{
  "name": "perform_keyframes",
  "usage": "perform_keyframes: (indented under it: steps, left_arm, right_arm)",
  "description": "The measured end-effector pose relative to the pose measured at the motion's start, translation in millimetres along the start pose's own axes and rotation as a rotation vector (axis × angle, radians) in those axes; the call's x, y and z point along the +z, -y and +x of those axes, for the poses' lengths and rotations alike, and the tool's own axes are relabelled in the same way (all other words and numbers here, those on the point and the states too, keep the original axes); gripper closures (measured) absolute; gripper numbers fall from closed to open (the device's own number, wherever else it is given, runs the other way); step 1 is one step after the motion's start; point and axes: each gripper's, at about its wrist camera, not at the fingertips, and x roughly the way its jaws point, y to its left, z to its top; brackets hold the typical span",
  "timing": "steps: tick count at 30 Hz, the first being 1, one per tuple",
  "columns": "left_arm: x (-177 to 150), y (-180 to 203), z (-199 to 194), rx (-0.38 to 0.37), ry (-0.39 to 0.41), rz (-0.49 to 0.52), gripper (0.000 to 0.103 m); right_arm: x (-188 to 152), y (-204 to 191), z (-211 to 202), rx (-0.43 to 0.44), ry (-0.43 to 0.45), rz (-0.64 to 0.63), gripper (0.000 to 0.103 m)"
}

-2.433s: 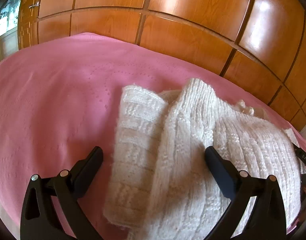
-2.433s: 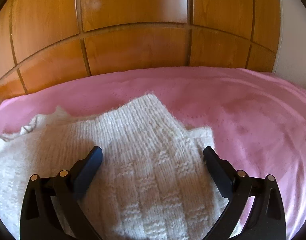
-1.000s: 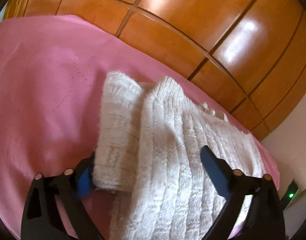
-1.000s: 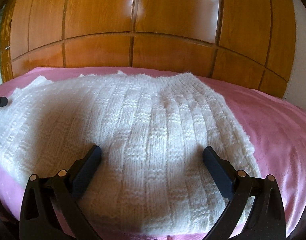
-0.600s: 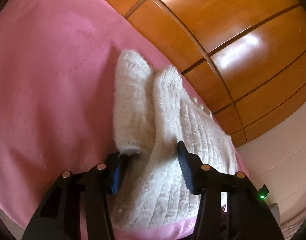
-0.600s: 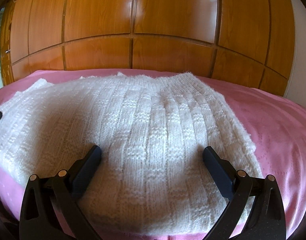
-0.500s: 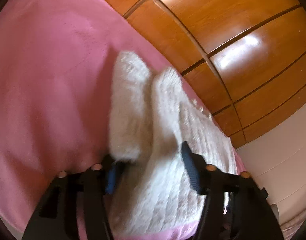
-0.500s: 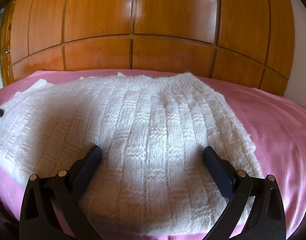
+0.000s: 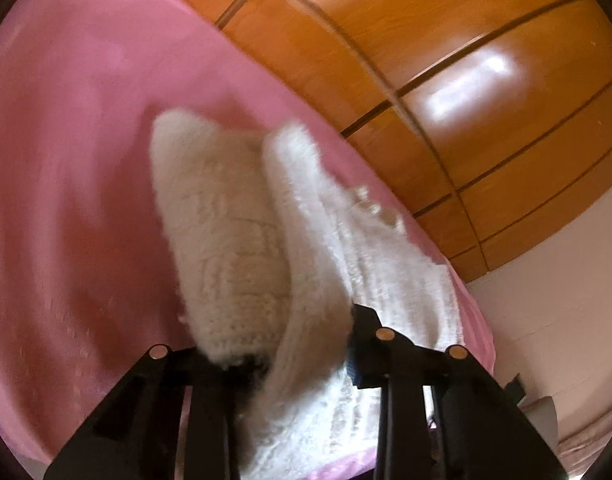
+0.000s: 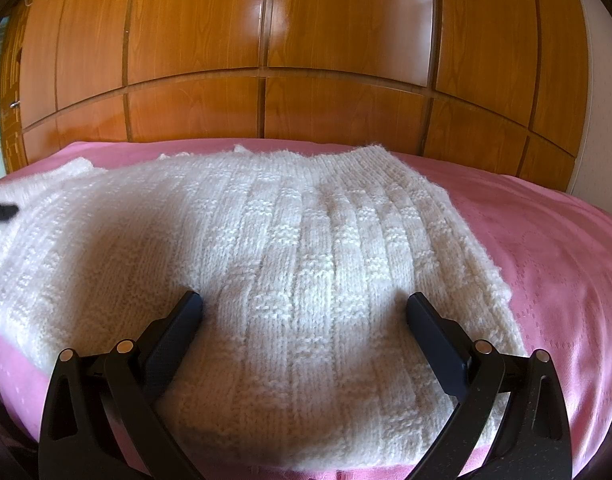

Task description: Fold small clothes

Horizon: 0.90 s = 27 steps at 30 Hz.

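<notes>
The right hand-held gripper (image 10: pixel 304 312) hovers with jaws wide apart over a white knitted sweater (image 10: pixel 266 260) spread flat on a pink bedspread (image 10: pixel 545 260).

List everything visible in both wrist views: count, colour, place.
knitted sweater: one, cream white, spread over the pink bedcover; its edge is bunched up between the left gripper's fingers
bedcover: one, pink, under the sweater
wardrobe doors: several panels, glossy orange-brown wood, behind the bed
wall: pale, to the right of the wardrobe
left gripper: one, black; its jaws have just been closing and now pinch the sweater's bunched edge
right gripper: one, black, jaws wide apart over the sweater's near part, holding nothing
</notes>
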Motion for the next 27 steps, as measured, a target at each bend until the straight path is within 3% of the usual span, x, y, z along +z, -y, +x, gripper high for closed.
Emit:
perform_keyframes:
  steps: [8,13,16,17,20,22,27]
  left_arm:
    - [11.4,63.2,-19.0,-0.034,0.066,0.164,0.078]
    - [12.2,96.8,-30.0,-0.046,0.088,0.283,0.078]
    - [12.1,120.1,-29.5,-0.065,0.093,0.347,0.078]
    - [15.5,126.2,-25.5,-0.068,0.093,0.359,0.078]
    - [19.7,155.6,-10.9,-0.086,0.084,0.413,0.078]
    - [19.2,169.5,-7.0,-0.094,0.075,0.442,0.078]
    - [14.7,203.0,10.9,-0.106,0.051,0.502,0.078]
  right_arm:
    - [15.4,6.2,-9.2,0.021,-0.035,-0.019,0.003]
    - [24.4,30.3,-27.3,-0.087,0.016,0.0,0.003]
    - [15.4,39.8,-6.9,-0.152,-0.1,-0.027,0.003]
    - [8.2,42.9,5.3,-0.131,-0.167,-0.024,0.003]
    - [5.9,56.0,6.6,-0.056,-0.184,0.104,0.003]
    - [10.1,58.4,4.4,-0.04,-0.203,0.116,0.003]
    - [17.4,66.1,-22.4,-0.116,-0.161,0.058,0.003]
